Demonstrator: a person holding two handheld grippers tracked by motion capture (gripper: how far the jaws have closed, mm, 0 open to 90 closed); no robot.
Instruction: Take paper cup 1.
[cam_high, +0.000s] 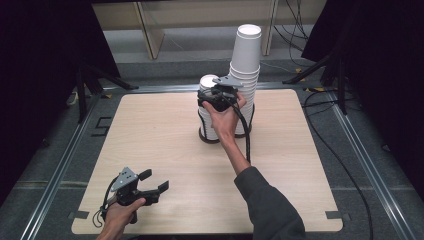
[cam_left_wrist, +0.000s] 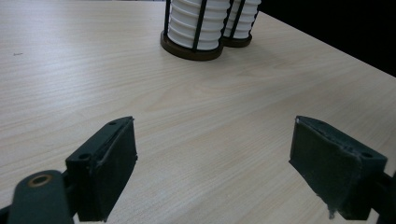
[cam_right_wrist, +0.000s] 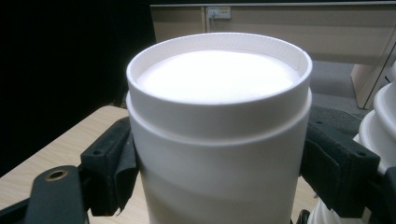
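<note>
High view: a pale wooden table (cam_high: 165, 150), largest thing here, carrying two stacks of white paper cups in dark wire holders near the far edge. Taller stack (cam_high: 246, 65) at the right, upside-down cups rising well above the rest. Shorter stack (cam_high: 210, 112) just beside it at the left, both round bases touching or nearly so in the left gripper view (cam_left_wrist: 194, 28).

Right gripper (cam_high: 218, 96) up at the shorter stack, jaws closed against the topmost cup (cam_right_wrist: 219, 135), one pad pressed on each side below the upturned base rim. Cup sitting inverted, on top of its stack, not yet clear of it as far as can be judged.

Left gripper (cam_high: 150, 182) low at the near left corner of the table, jaws spread wide with nothing between them, bare wood under the pads.

Risks from here: thin paper wall buckling under too hard a squeeze; two or more nested cups lifting together through friction; a tilted pull dragging the holder or tipping the tall stack standing just beside; a sideways swing of the hand or trailing cable brushing that tall stack over.

No brand, label or readable writing on the cups, holders or table; plain white throughout.
</note>
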